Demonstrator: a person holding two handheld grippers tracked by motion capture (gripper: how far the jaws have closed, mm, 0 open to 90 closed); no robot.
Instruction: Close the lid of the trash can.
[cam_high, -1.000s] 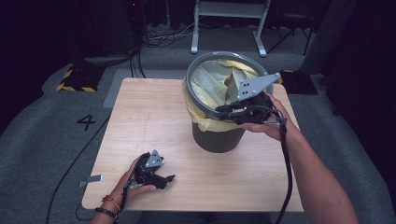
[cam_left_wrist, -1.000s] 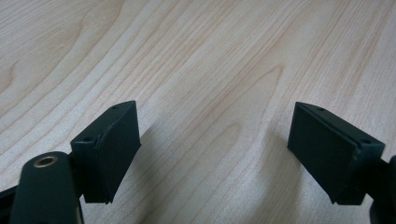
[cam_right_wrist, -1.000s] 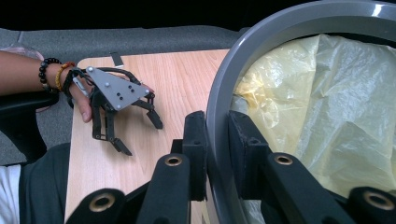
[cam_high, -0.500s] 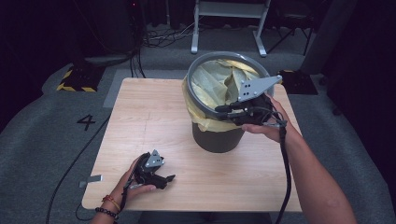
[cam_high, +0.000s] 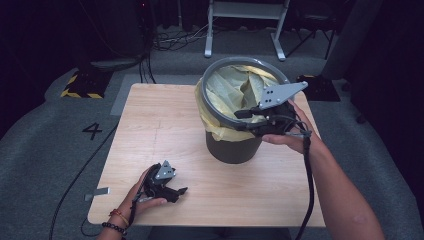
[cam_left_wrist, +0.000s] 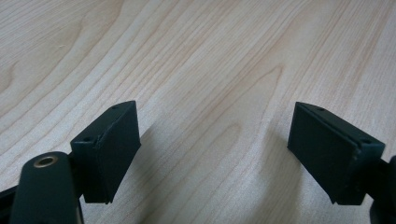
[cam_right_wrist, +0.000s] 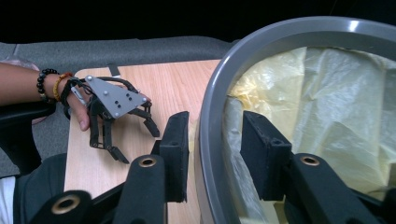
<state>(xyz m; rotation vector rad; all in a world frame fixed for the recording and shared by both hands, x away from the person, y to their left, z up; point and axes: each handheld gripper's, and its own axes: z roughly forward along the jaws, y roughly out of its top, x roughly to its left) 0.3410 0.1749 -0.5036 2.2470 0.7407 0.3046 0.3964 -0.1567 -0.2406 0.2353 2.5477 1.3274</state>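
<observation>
Jaws of the right gripper (cam_high: 242, 120) have just been opening and straddle the grey ring (cam_high: 220, 107) at the near right rim of the bin (cam_high: 232, 150), which stands right of centre on the table (cam_high: 150, 125); the yellow liner (cam_high: 235, 90) is tucked under the ring. The left gripper (cam_high: 175, 192) is seen resting near the table's near left edge.

On the left gripper (cam_left_wrist: 212, 154) the jaws are seen wide apart, with bare wood between them.

Along the right gripper (cam_right_wrist: 212, 144), slight gaps appear beside the ring (cam_right_wrist: 210, 121), so release seems under way. Next, a clean withdrawal from the rim is called for, without snagging the liner (cam_right_wrist: 327, 107).
</observation>
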